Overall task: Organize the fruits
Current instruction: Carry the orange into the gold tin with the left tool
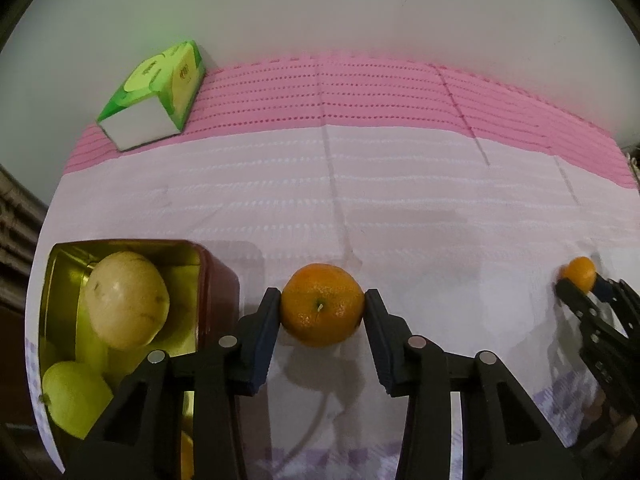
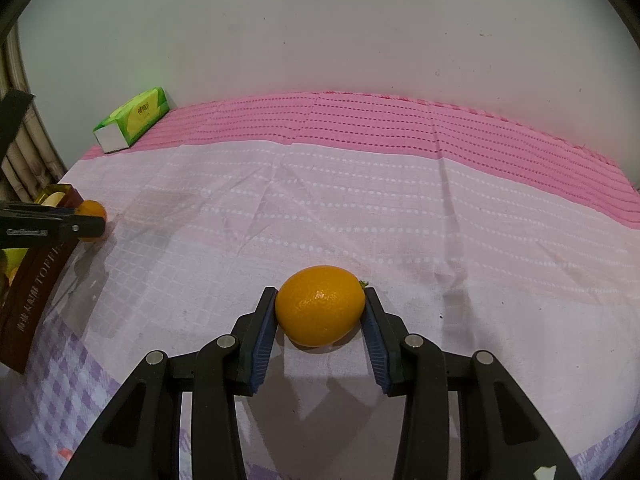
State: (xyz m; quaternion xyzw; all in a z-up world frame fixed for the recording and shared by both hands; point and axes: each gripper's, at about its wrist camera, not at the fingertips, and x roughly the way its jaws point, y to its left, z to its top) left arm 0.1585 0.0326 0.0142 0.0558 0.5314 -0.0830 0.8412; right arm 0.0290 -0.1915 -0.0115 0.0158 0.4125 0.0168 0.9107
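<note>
Both hands are loaded w/ fruit. Left hand-held gripper (image 1: 322,306) is clamped on a stem-up orange (image 1: 322,304), pads pressing both sides; the fruit sits on the cloth-covered surface (image 1: 400,200), just at 3 o'clock of the tin (image 1: 216,280). Right hand-held gripper (image 2: 320,306) is clenched on a smoother, yellower orange fruit (image 2: 320,305), also resting on the cloth, well apart from the tin; in the right wrist view the tin lies far off at 9 o'clock.

The tin already holds a pale round fruit (image 1: 126,304) and a green one (image 1: 74,398), plus more yellow below, so it's fairly full.

Risks, as I judge them:
- Round fruit gripped at the widest pt only: a fast lift or tilt could let it slip and roll off across the cloth.
- Crowded tin: a fruit dropped on top may sit proud or bounce out; the tin wall could also catch a finger on entry.
- Both grippers heading for the same tin together could collide.
- Loose, creased cloth could snag or drag.

Writing: the tin's side reads "TOFFEE" (partly cut off) w/ a line of smaller print, unreadable. The green tissue box (image 1: 158,94) at 10 o'clock by the wall has printed characters, too small to read.
</note>
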